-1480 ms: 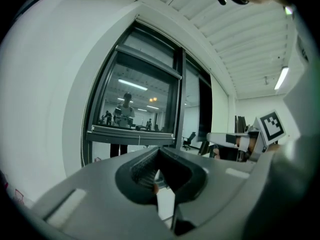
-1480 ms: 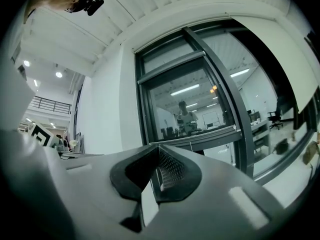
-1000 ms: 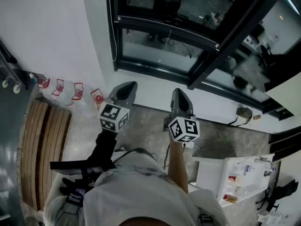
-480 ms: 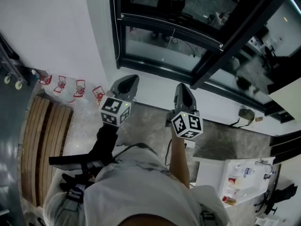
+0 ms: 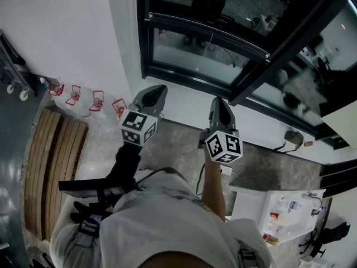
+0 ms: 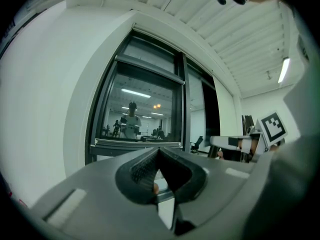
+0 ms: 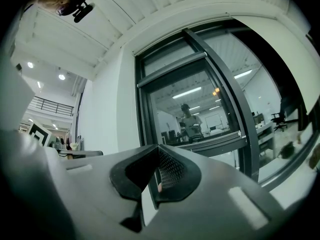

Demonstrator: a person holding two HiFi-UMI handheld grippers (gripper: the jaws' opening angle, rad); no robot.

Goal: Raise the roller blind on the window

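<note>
The dark window (image 5: 192,57) faces us. Below it we hold the left gripper (image 5: 155,89) and the right gripper (image 5: 218,101), both with jaws pressed together.

- Window (image 5: 187,57): dark-framed, set in a white wall; room lights and figures are reflected in the glass.
- Roller blind rail (image 5: 207,33): light horizontal bar, seen across the left pane, low, well above the bottom frame.
- Cord (image 5: 212,43): thin, hung from mid-rail.
- Blind fabric: cannot be made out against the reflections.
</note>
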